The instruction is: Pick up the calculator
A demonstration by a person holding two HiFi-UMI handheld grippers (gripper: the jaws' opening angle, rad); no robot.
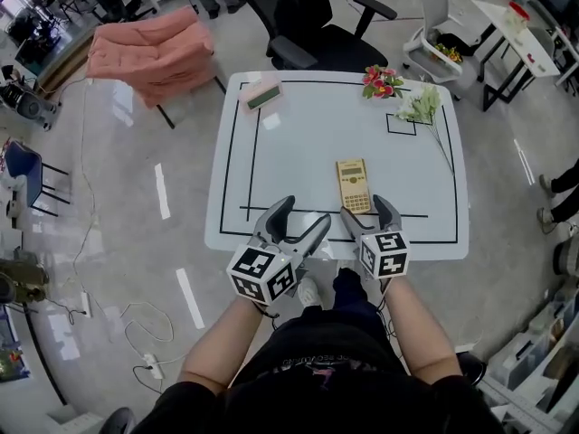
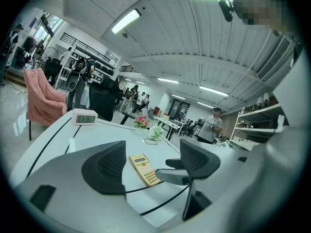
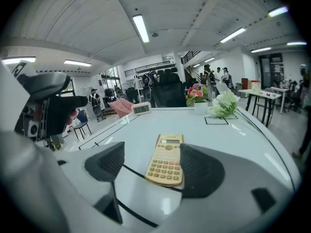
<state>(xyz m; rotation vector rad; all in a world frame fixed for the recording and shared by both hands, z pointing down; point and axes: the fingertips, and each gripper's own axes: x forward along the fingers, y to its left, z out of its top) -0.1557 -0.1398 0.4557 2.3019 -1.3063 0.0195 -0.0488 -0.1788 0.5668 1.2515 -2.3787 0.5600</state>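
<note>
Nearest the head camera: person's two forearms, each with a marker cube, left cube (image 1: 262, 274) and right cube (image 1: 387, 253), both held over the near edge of the white counter (image 1: 298, 152).

Right claw (image 1: 367, 211): jaws wide apart, holding nothing. The tips sit either side of the near end of the calculator (image 1: 353, 185). In the right gripper view the calculator lies in the gap, closer to the right-hand jaw, which overlaps its edge. Contact there can't be confirmed, and no pad is seen pressing.

Left claw (image 1: 303, 213): also open, empty, low over the counter just left of the right claw. Its own view shows the calculator beyond the gap, not between the jaws.

Calculator: beige, flat on the counter, face up, keypad toward the person, display end away. Near end rests on the black tape line (image 1: 298, 212) running along the front of the counter.

Rest of the counter:
- digital clock (image 1: 263, 94) at the far left corner
- pink flowers (image 1: 382, 81) at the far edge, right of centre
- white flowers (image 1: 418, 107) just beside them, partly over a small taped square (image 1: 401, 125)

All are well apart from the calculator.

Behind the counter: black office chair (image 1: 317, 25), and a pink-draped chair (image 1: 154, 52) off to the left.
</note>
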